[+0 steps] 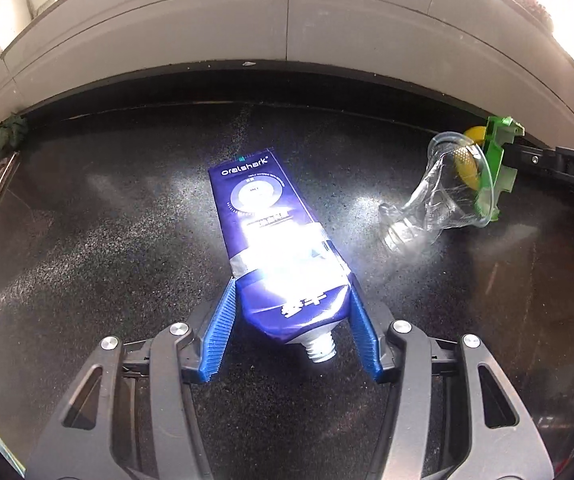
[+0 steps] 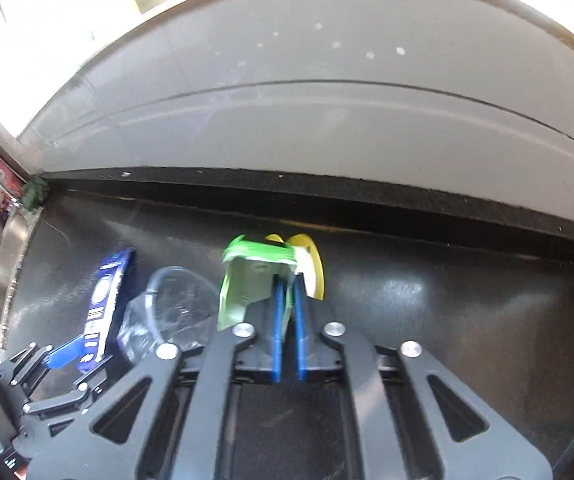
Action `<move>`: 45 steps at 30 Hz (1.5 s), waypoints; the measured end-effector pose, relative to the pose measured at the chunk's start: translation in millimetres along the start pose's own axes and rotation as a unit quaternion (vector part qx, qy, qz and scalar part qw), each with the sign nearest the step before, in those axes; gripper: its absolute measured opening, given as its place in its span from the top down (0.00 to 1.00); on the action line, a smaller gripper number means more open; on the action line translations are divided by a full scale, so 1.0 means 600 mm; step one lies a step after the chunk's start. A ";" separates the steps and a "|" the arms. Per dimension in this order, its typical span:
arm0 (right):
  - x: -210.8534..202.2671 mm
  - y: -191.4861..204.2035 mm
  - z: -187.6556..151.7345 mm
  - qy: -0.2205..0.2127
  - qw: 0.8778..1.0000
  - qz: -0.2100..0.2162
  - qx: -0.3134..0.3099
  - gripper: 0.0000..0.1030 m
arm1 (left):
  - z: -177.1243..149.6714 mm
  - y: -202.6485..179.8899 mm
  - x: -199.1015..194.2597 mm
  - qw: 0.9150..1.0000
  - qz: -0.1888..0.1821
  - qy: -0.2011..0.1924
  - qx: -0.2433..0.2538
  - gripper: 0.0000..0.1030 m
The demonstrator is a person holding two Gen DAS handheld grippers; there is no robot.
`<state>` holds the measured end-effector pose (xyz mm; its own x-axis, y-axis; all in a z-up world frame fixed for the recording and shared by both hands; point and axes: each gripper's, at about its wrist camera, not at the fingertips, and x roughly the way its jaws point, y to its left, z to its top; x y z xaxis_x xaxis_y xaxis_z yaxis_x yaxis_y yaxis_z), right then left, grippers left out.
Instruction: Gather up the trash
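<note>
A flattened blue toothpaste tube (image 1: 275, 248) without a cap lies on the dark counter (image 1: 87, 264). My left gripper (image 1: 291, 292) is open, its blue fingers on either side of the tube's neck end. A crushed clear plastic cup (image 1: 435, 196) lies to the right. My right gripper (image 2: 290, 280) is shut on a green carton (image 2: 253, 276), held beside the cup (image 2: 171, 312). A yellow object (image 2: 311, 264) sits just behind the carton. The tube also shows in the right wrist view (image 2: 105, 308).
A grey tiled wall (image 1: 287, 20) rises behind the counter. A steel sink with a tap (image 2: 3, 256) lies at the far left, with a dark green rag (image 1: 5, 140) in the corner. The counter stretches to the right (image 2: 447, 300).
</note>
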<state>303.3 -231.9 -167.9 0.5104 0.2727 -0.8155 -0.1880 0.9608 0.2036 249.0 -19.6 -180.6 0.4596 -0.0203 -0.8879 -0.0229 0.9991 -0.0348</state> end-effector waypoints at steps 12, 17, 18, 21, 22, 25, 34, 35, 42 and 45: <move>-0.097 0.003 -0.064 0.004 1.000 0.021 0.001 0.96 | -0.055 -0.036 -0.097 0.999 0.002 -0.035 0.029 0.51; -0.105 0.002 -0.126 0.021 1.000 0.007 -0.002 0.96 | -0.094 -0.027 -0.087 1.000 -0.004 -0.014 0.026 0.51; -0.106 0.000 -0.137 0.023 1.000 0.003 -0.003 0.96 | -0.107 -0.026 -0.083 1.000 -0.003 -0.010 0.027 0.51; -0.104 -0.008 -0.167 0.036 0.999 -0.011 -0.001 0.96 | -0.138 -0.024 -0.061 1.000 0.000 -0.003 0.029 0.51; -0.105 -0.011 -0.174 0.038 0.999 -0.014 -0.001 0.96 | -0.141 -0.024 -0.058 1.000 -0.002 -0.001 0.028 0.51; -0.105 -0.021 -0.192 0.050 0.998 -0.024 0.001 0.96 | -0.151 -0.027 -0.055 1.000 -0.006 0.001 0.031 0.51; -0.143 -0.068 -0.224 0.021 0.997 -0.075 -0.012 0.21 | -0.147 -0.011 -0.022 1.000 0.005 0.013 0.023 0.50; -0.147 -0.069 -0.223 0.015 0.997 -0.077 -0.018 0.20 | -0.146 -0.011 -0.020 1.000 0.008 0.010 0.025 0.50; -0.100 -0.124 -0.199 0.039 0.994 -0.100 -0.010 0.20 | -0.125 -0.018 -0.011 1.000 0.019 0.003 0.020 0.48; -0.061 -0.136 -0.192 0.060 0.993 -0.099 -0.021 0.20 | -0.109 -0.021 -0.003 1.000 0.022 0.002 0.019 0.44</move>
<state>203.4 -325.8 -217.1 0.4384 0.0694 -0.8961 -0.1307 0.9913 0.0129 190.4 -34.3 -208.8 0.4555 0.0245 -0.8899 -0.0090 0.9997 0.0230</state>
